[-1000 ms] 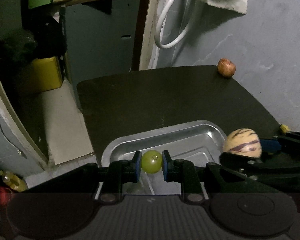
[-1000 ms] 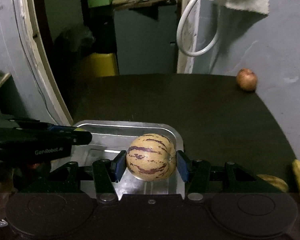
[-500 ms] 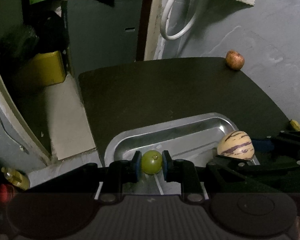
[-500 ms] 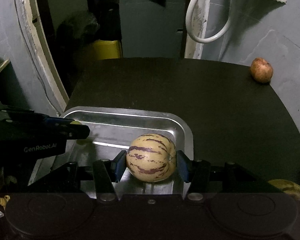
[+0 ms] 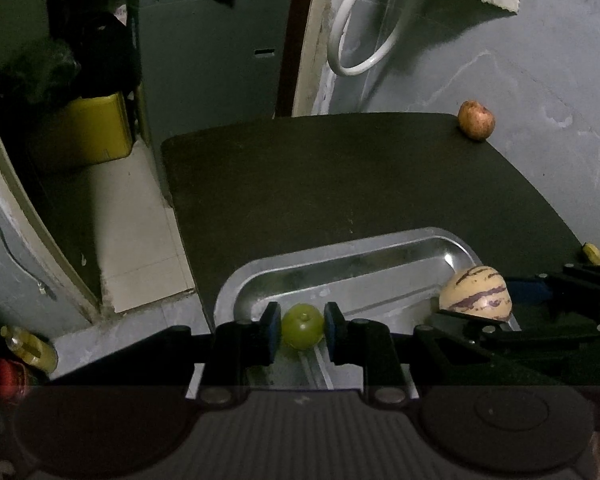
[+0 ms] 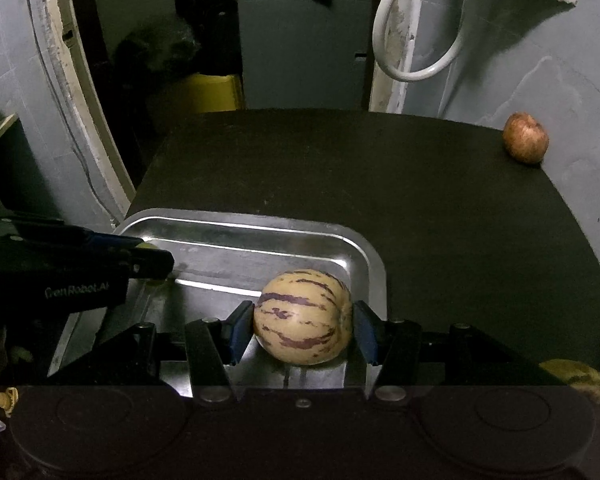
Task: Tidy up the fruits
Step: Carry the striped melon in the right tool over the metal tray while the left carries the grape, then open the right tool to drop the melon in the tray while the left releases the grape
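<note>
Gripping green fruit (image 5: pixel 302 325) — left gripper (image 5: pixel 302 327); right gripper (image 6: pixel 304 326) — striped melon (image 6: pixel 303 323).

Green fruit (image 5: pixel 302 325): small, round, smooth, stem dimple facing up; clamped between the pads of the left hand-held gripper (image 5: pixel 302 327), over the near left end of the tray (image 5: pixel 352 246).

Striped melon (image 6: pixel 302 317): cream-yellow with broken purple streaks, round, pinched at its sides by the right hand-held gripper (image 6: pixel 303 330), over the tray's right end, close to its rim. Whether either fruit touches the tray floor cannot be told.

Tray: shiny metal, rectangular, rounded corners, lying flat on the dark worktop (image 6: pixel 440 208) near its front edge.

Red-brown fruit (image 6: pixel 525 143): roundish, mottled skin, sitting alone at the worktop's far right corner by the wall, well apart from the tray.
</note>
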Demonstrator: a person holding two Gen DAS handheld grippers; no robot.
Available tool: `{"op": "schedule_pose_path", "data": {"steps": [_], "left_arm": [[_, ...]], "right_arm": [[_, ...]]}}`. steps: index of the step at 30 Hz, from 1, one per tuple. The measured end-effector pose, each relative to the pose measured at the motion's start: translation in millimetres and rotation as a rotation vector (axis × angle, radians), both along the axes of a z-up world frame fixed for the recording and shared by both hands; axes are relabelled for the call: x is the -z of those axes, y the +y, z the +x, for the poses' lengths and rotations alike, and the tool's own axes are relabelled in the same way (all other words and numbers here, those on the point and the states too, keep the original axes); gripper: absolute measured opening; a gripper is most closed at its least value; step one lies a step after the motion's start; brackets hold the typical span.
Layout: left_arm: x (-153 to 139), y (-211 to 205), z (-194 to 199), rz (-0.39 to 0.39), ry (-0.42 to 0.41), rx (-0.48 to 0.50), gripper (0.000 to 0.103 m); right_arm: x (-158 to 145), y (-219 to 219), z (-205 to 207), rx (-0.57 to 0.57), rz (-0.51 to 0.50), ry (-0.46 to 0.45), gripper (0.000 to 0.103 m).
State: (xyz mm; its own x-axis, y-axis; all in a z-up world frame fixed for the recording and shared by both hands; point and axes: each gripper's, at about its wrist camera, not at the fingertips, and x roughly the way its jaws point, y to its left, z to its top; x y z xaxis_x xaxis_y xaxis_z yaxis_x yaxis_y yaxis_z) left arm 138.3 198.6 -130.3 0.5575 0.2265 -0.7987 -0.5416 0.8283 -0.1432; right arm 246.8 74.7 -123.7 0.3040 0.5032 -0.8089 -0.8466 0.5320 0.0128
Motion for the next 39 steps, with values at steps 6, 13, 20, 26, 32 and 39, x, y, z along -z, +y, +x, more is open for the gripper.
{"op": "schedule_pose_path", "data": {"steps": [6,13,20,26,32,39], "left_arm": [[-4,0,1,-0.001,-0.012,0.002,0.026],[-19,-1,-2,0.001,-0.045,0.000,0.047],[-46,-16,-1,0.021,-0.097,0.026,0.075],[-62,-36,-2,0.023,-0.130,0.057,0.088],[-76,-57,-6,0.024,-0.147,0.093,0.101],[-93,-78,-22,-0.022,-0.162,0.129,0.103]], "right_arm": [[-8,-2,1,0.007,0.020,-0.006,0.058],[-26,-11,-6,0.003,0.039,-0.028,0.065],[-61,-45,-19,0.030,0.094,-0.047,0.086],[-86,-84,-31,0.099,0.123,-0.054,0.097],[-106,-122,-49,0.164,0.144,-0.074,0.102],[-125,-172,-76,0.273,0.181,-0.080,0.102]]}}
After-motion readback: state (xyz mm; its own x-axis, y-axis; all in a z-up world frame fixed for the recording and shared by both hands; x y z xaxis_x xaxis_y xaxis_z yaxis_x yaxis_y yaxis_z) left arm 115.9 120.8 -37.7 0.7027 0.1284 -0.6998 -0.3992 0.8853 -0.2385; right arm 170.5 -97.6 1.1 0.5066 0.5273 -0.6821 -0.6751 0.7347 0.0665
